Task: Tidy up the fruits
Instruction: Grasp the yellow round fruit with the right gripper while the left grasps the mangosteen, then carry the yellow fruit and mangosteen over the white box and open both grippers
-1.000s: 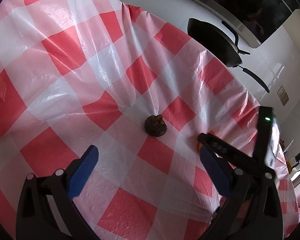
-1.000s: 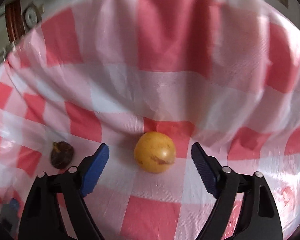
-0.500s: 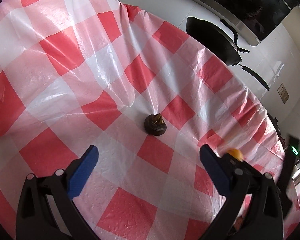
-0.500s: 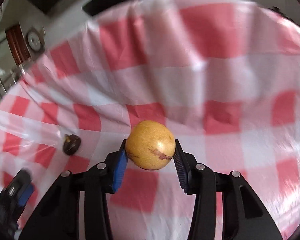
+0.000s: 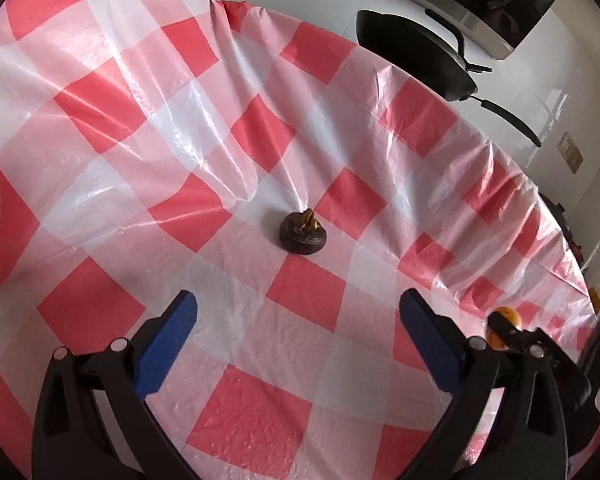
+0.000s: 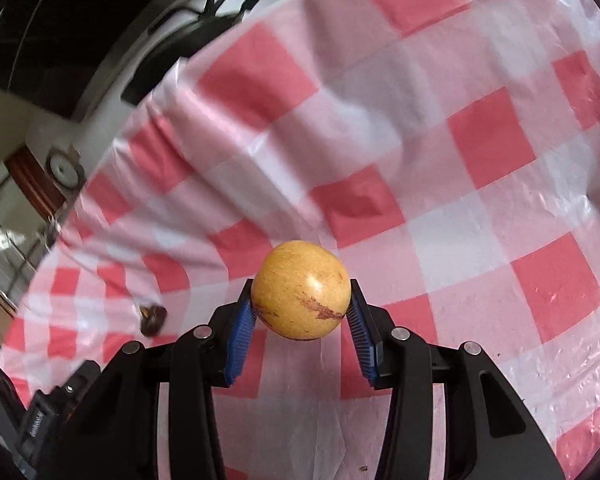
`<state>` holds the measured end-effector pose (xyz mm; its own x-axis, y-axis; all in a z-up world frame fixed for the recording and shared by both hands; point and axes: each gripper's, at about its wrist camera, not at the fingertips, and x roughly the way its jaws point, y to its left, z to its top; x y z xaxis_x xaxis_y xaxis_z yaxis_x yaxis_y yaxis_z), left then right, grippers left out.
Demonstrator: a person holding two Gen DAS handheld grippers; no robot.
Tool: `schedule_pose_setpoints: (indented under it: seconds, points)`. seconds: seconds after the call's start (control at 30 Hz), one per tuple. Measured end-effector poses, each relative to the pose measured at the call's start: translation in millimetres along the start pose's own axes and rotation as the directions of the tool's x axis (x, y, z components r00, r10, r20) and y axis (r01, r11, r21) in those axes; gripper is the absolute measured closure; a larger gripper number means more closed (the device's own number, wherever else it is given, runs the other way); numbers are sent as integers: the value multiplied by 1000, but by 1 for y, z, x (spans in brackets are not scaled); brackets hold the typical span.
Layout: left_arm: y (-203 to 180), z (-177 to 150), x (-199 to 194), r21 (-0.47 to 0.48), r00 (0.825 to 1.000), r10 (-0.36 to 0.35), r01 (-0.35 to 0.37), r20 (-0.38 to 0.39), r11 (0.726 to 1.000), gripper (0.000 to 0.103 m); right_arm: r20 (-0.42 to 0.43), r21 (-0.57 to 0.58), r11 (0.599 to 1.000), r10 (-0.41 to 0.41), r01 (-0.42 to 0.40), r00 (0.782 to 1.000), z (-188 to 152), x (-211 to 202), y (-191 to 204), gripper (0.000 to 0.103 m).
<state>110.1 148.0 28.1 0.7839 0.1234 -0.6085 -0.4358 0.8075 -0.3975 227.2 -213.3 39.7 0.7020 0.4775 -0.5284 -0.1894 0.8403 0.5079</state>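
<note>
My right gripper (image 6: 300, 312) clamps a round yellow fruit (image 6: 300, 290) with a reddish-brown scar, lifted above the checked cloth (image 6: 480, 200). My left gripper (image 5: 300, 340) gapes wide near a dark wrinkled fruit (image 5: 302, 234).

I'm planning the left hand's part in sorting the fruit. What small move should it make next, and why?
Probably ease the left gripper forward and down around the dark fruit. Its jaws stand wide open and empty, and that fruit sits alone on the cloth just ahead, roughly centred between them. The right gripper is already shut on the yellow fruit, so it is busy.
</note>
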Motion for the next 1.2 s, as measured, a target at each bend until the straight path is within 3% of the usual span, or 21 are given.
schedule_pose_setpoints:
  seconds: [0.07,0.2,0.23,0.33,0.4,0.47,0.5,0.53,0.57,0.67,0.83,0.93,1.0,1.2]
  points:
    - [-7,6,11,14,999,35,-35,-12,999,2,8,-2,1000,5,-5,1000,0,-1,1,59]
    - [-35,26,56,145,984,170,-160,-56,976,4,7,2,1000,19,-19,1000,1,-2,0,59]
    - [-40,30,67,169,977,198,-183,-75,968,14,7,2,1000,23,-23,1000,1,-2,0,59]
    - [-44,42,92,185,960,252,-227,-125,956,29,5,2,1000,25,-25,1000,1,-1,1,59]
    - [-43,47,111,219,938,301,-261,-175,940,32,4,0,1000,26,-26,1000,2,-2,1,59]
    - [-46,49,116,259,928,329,-279,-176,925,33,1,-2,1000,28,-28,1000,2,-1,1,59]
    - [-47,48,116,275,925,339,-285,-173,918,38,0,-2,1000,28,-28,1000,2,-1,1,59]
    - [-47,46,114,288,922,353,-299,-157,910,57,-2,-3,1000,29,-29,1000,2,0,2,59]
    - [-47,45,111,291,925,350,-297,-147,909,62,-4,-5,1000,29,-29,1000,2,0,2,59]
    - [-43,34,87,247,952,264,-222,-156,943,62,1,-2,1000,31,-31,1000,2,-1,1,59]
    - [-49,-2,-7,238,991,128,-116,-36,964,62,5,-1,999,33,-33,999,3,-2,0,59]
    - [-48,-31,-51,236,998,49,-55,30,970,62,7,1,999,32,-32,999,2,-3,0,59]
    - [-47,-48,-64,240,998,34,-47,58,970,62,7,0,999,32,-32,999,2,-2,0,59]
    - [-31,-52,-62,161,996,-55,44,65,986,62,4,1,1000,31,-31,1000,2,-2,-1,59]
